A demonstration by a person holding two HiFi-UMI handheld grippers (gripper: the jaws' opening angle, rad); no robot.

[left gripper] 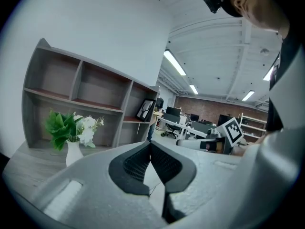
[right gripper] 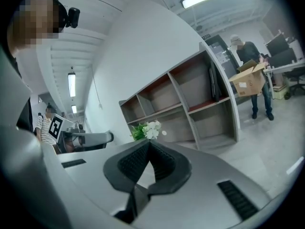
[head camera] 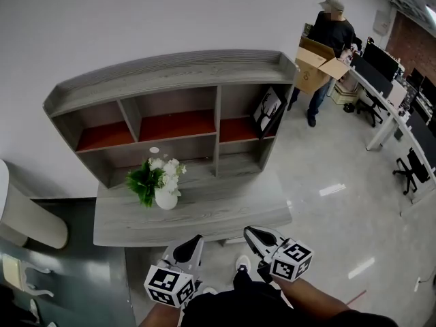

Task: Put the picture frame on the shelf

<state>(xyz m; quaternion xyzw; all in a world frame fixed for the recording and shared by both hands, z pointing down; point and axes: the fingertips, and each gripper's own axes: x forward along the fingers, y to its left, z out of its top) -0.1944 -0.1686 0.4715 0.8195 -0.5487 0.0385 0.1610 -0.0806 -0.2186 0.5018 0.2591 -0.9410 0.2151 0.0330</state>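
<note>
**Frame on the shelf, both grippers empty**

The left gripper (head camera: 196, 240) and the right gripper (head camera: 251, 233) sit low, close to the person's body; each has its jaws pressed together with nothing between them. Past them a white vase of flowers (head camera: 165, 197) stands on the grey table (head camera: 231, 216); behind it is the shelf (head camera: 170, 73). The picture frame (head camera: 269, 111) leans in the right box of the upper row, on the red board, well apart from both grippers; far off, a person (head camera: 334, 26) holds a cardboard box (head camera: 315, 63). I think the job is done; nothing looks left to do.
</note>
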